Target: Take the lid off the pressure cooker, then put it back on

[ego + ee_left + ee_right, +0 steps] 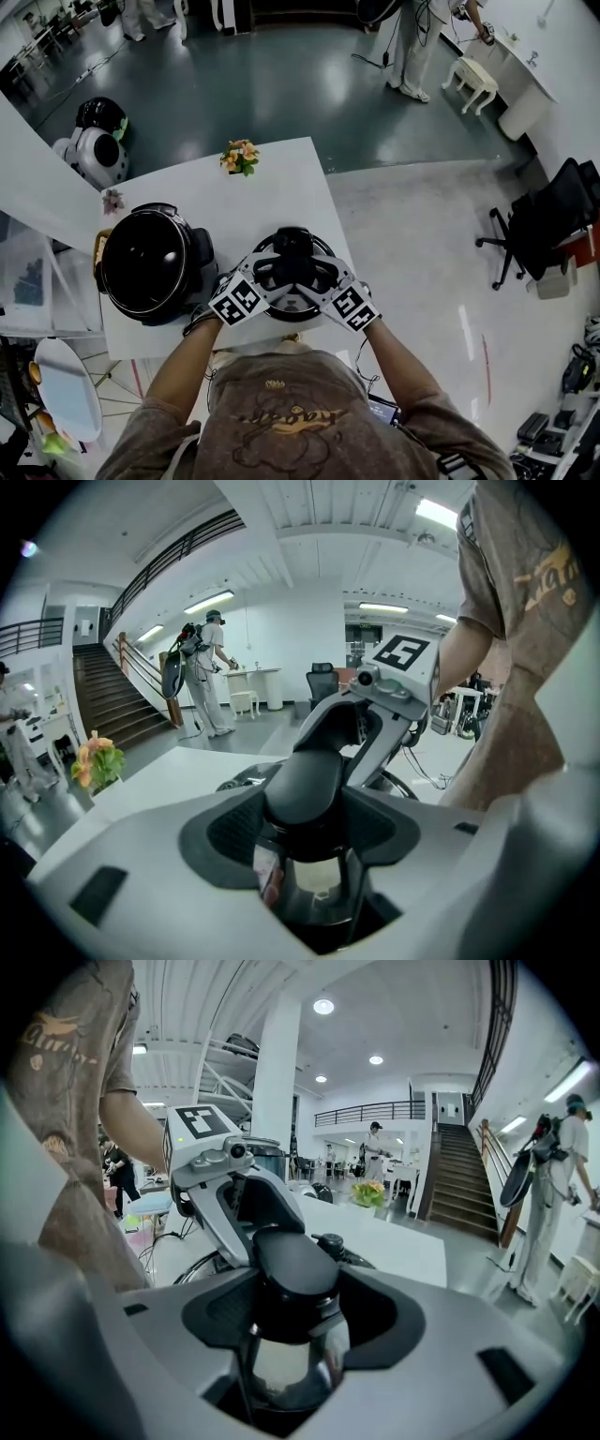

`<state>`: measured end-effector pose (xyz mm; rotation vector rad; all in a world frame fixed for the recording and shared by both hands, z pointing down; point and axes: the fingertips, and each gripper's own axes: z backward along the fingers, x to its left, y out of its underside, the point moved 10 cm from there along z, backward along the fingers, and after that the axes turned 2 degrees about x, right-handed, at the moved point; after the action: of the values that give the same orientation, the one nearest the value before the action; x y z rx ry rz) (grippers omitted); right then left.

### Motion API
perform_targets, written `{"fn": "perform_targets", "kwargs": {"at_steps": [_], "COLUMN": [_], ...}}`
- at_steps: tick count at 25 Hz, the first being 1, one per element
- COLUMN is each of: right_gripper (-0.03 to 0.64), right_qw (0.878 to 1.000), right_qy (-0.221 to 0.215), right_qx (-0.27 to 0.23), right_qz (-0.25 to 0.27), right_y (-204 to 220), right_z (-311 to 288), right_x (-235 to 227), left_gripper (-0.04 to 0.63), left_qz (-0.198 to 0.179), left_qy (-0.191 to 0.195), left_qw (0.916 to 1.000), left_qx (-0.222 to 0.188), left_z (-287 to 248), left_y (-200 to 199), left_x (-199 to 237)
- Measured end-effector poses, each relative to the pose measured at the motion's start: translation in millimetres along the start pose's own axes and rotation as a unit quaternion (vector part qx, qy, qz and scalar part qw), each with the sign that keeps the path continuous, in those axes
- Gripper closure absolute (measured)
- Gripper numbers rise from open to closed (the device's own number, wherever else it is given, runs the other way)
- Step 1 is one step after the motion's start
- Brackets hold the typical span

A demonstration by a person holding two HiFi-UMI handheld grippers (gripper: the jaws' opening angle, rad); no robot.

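A brown printed shirt (291, 422) fills the foreground, with the person's left gripper (274, 274) and right gripper (317, 276) clamped from opposite sides on the smooth black handle (305, 794) of the round, dark lid (323, 246). Textured pads (227, 832) press the rounded knob above its shiny metal stem (281, 1363). The lid is level, handle upward, over the white table (281, 183), just right of the open, glossy pressure cooker (150, 267).

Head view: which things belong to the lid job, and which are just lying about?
Job: lid, cooker pot, left gripper, right gripper, both gripping the lid's handle.
Lying about: orange flowers, pink flower, office chair, white stool.
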<state>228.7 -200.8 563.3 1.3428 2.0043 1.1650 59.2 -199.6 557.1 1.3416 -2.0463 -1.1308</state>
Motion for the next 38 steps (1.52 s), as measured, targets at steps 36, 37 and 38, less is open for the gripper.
{"fn": "perform_targets", "kwargs": {"at_steps": [36, 37, 38], "right_gripper": [0.342, 0.342, 0.342], "right_qw": [0.99, 0.99, 0.99], "right_qy": [0.059, 0.058, 0.056], "right_qx": [-0.098, -0.1, -0.102], "right_qz": [-0.08, -0.078, -0.078], "right_y": [-35.6, -37.3, -38.7], "right_z": [84.0, 84.7, 85.2], "right_x": [-7.2, -6.0, -5.1], "left_gripper": [0.324, 0.324, 0.324], "left_qz": [0.09, 0.09, 0.09], "left_qy": [-0.065, -0.066, -0.066], "left_qw": [0.9846, 0.9845, 0.9846], "left_qx": [-0.136, -0.135, -0.134], "left_z": [77.8, 79.5, 80.5], "left_y": [-39.8, -39.1, -38.2], "left_x": [-0.5, -1.1, -1.5]}}
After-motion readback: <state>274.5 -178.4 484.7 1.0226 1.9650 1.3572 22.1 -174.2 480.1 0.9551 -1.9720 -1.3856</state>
